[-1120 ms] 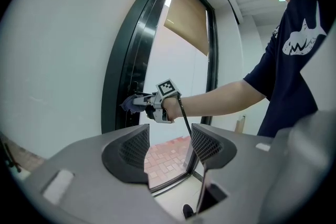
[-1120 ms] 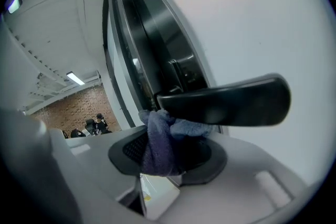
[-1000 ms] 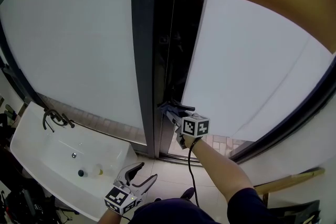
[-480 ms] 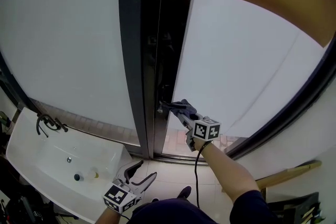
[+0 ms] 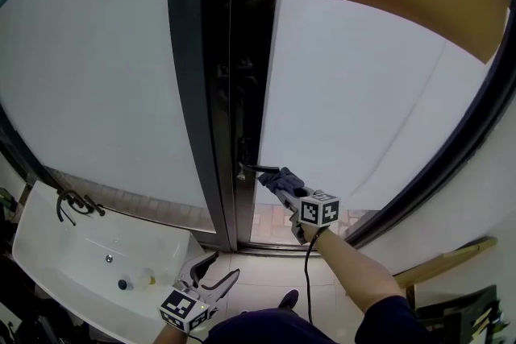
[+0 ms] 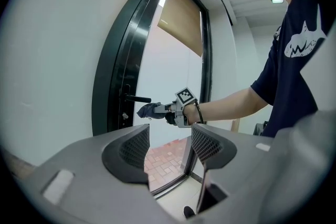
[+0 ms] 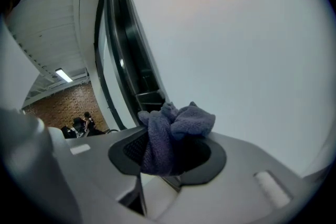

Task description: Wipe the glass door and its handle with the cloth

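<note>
Right, my right gripper (image 5: 287,186) is clamped on the cloth (image 5: 276,176), a bunched grey-purple wad that fills the gap between its jaws and bulges out ahead of them. The cloth sits just beside the free end of the handle (image 5: 255,168), on its glass side; whether it touches the handle I cannot tell. The glass door (image 5: 363,93) stretches away from the handle on that same side. My left gripper (image 5: 211,276) hangs well below the handle, jaws apart with nothing between them. I judge the cloth soft, light and limp: it should fold round the lever easily but could drag out of a loose pinch, so a deep hold on the middle of the bunch seems best. The handle looks stiff and slick, the glass hard and smooth
</note>
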`<move>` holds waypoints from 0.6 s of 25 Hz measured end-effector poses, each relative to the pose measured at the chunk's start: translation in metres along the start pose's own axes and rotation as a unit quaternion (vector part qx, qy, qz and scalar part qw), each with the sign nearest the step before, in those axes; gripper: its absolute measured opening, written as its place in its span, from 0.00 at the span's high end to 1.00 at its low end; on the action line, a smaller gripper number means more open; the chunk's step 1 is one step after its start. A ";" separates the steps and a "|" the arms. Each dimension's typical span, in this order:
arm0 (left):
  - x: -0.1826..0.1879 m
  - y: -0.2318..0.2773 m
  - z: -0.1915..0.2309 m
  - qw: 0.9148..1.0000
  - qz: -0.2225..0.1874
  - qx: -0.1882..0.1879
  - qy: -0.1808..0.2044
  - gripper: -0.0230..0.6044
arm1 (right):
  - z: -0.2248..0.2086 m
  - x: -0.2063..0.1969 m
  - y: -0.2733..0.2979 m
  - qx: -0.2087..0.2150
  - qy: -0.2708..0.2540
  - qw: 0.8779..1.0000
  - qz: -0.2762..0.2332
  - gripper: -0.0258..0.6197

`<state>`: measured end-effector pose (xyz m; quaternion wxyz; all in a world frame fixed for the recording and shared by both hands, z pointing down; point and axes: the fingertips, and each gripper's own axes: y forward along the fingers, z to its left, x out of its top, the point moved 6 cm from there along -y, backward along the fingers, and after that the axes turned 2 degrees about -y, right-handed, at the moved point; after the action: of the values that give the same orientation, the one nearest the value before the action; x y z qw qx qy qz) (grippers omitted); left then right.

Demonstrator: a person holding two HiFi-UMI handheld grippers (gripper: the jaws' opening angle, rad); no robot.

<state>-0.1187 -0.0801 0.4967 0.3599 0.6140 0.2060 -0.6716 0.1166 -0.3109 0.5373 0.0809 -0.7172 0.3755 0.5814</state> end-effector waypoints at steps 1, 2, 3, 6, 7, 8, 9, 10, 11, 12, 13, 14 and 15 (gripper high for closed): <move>0.001 0.000 0.001 1.000 0.000 0.004 -0.001 0.57 | 0.006 -0.004 0.004 0.009 -0.006 1.000 0.010 0.73; 0.003 0.000 0.001 1.000 0.002 0.006 -0.002 0.57 | 0.012 -0.007 0.009 0.018 -0.011 1.000 0.015 0.73; 0.003 0.000 0.001 1.000 0.004 0.007 -0.004 0.57 | 0.018 -0.007 0.014 0.026 -0.012 0.999 0.015 0.73; 0.000 0.000 0.003 1.000 0.009 0.007 -0.006 0.57 | 0.033 0.000 0.034 0.050 0.012 0.999 -0.008 0.73; 0.000 -0.001 0.004 1.000 0.008 0.009 -0.004 0.57 | 0.037 0.004 0.042 0.054 0.018 0.998 -0.014 0.73; 0.002 -0.001 0.004 1.000 0.006 0.013 -0.003 0.57 | 0.040 0.008 0.051 0.055 0.019 0.998 -0.018 0.73; 0.004 -0.001 0.005 1.000 0.004 0.016 -0.003 0.57 | 0.043 0.011 0.059 0.053 0.016 0.998 -0.018 0.73; 0.004 -0.002 0.005 1.000 0.004 0.019 -0.003 0.57 | 0.045 0.013 0.068 0.049 0.013 0.999 -0.017 0.73; 0.001 -0.003 0.006 1.000 0.004 0.021 -0.003 0.57 | 0.046 0.014 0.077 0.047 0.014 0.999 -0.015 0.73; -0.003 -0.004 0.007 1.000 0.005 0.023 -0.003 0.57 | 0.047 0.015 0.084 0.045 0.017 0.999 -0.013 0.73; -0.005 -0.005 0.008 1.000 0.006 0.027 -0.005 0.57 | 0.047 0.016 0.091 0.042 0.022 0.999 -0.012 0.73; -0.005 -0.007 0.009 0.999 0.007 0.031 -0.007 0.57 | 0.047 0.017 0.096 0.039 0.026 0.999 -0.011 0.73; -0.004 -0.008 0.010 0.999 0.009 0.035 -0.010 0.57 | 0.048 0.019 0.101 0.035 0.026 0.999 -0.009 0.73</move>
<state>-0.1315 -0.0808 0.5012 0.3460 0.6211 0.1730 -0.6816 0.0169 -0.3637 0.5381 0.1013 -0.7323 0.3916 0.5478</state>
